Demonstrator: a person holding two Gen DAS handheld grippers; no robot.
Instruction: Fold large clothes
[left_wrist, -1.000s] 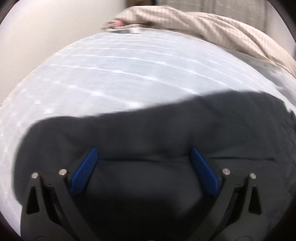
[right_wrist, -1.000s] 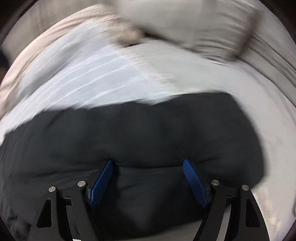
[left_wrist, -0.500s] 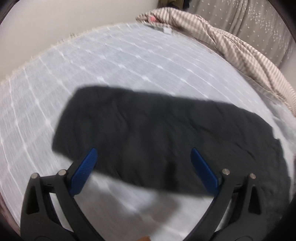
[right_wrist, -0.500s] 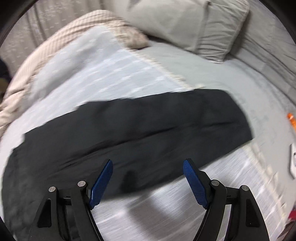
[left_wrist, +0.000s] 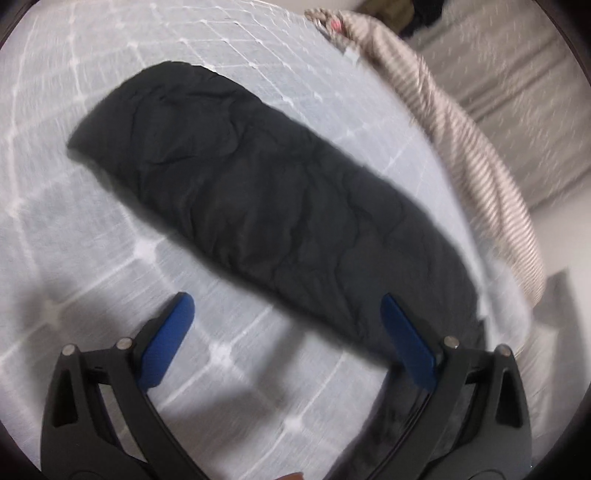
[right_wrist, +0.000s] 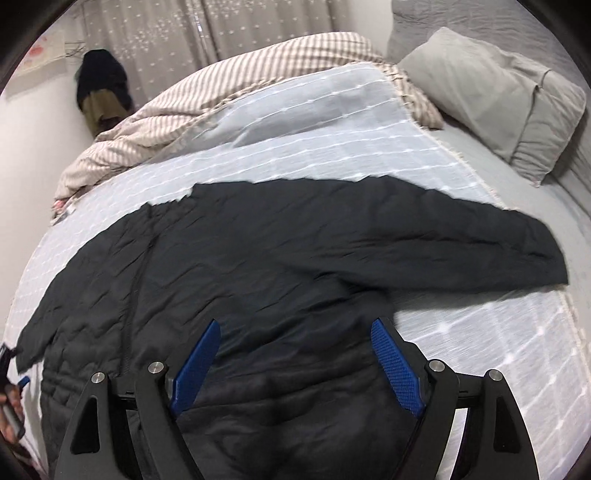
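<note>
Left hand-held gripper (left_wrist: 284, 332): blue pads spread wide, nothing between them, hovering over the pale checked blanket (left_wrist: 229, 354) just short of a sleeve of the black quilted jacket (left_wrist: 266, 195). Right hand-held gripper (right_wrist: 293, 356): jaws just widened further, standing apart and empty above the jacket's body. Jacket spread flat on the bed, sleeves stretched out to both sides, one reaching onto the grey sheet (right_wrist: 524, 206). Beyond it, a striped duvet (right_wrist: 207, 99) bunched up and a grey pillow (right_wrist: 491, 96).

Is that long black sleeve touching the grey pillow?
Apart. The right wrist view shows bare grey sheet between the sleeve and the pillow.
</note>
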